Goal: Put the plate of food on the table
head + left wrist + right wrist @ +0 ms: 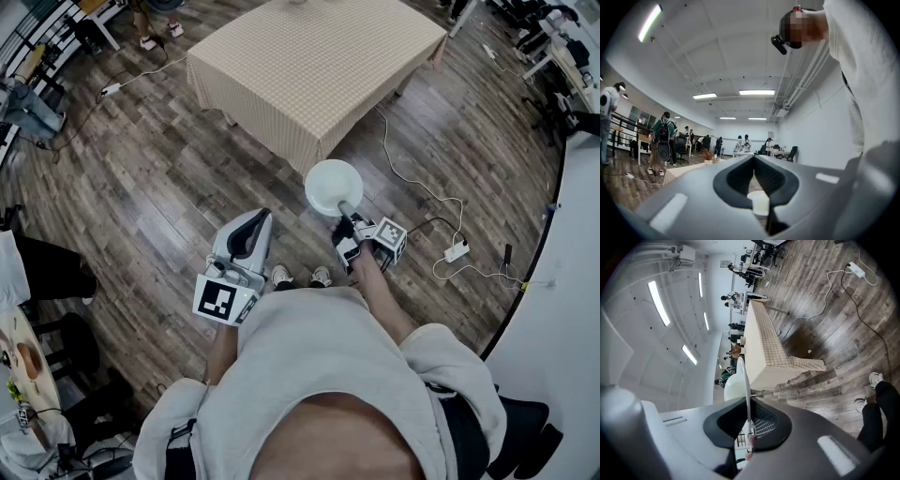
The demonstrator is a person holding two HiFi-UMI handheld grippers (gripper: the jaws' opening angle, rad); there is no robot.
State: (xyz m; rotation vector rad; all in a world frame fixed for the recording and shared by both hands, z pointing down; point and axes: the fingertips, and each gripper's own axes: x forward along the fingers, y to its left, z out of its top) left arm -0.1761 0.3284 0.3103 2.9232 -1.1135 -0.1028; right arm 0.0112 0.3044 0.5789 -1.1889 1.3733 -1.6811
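Nearest, at the waist: left claw (255,223), clenched tip to tip on nothing, held level and idle.

Just ahead, on the right side: right claw (345,220), clamped on the near rim of the plate (334,187). Same grip in the right gripper view, with the plate edge-on and pinched between the pads. White face up in the head view. No food made out on it, the surface too washed out to tell.

Underfoot: shoes (300,276) on the wood floor (141,187), toes toward the desk (319,66). Plate in the air over the boards, beyond the toes, well short of the desk's near corner and touching nothing but the claw.

Off to the right on the floor: cable and power strip (457,251), apart from the straight line to the desk.

Farther: desk under a checked cloth, near corner pointing this way, most of the cloth in sight with nothing on it. Beyond it, chairs, other desks and people.

Progress, as a judgement:
- Done: pick-up.
- Under way: carry.
- Not yet begun: placing.
- Left to do:
  - close the gap to the near corner
  - bring the plate flat over the cloth
  - set it down well inside the edge
  - release the right claw

Somewhere around the middle of the job. Left claw with no part in it so far as seen.
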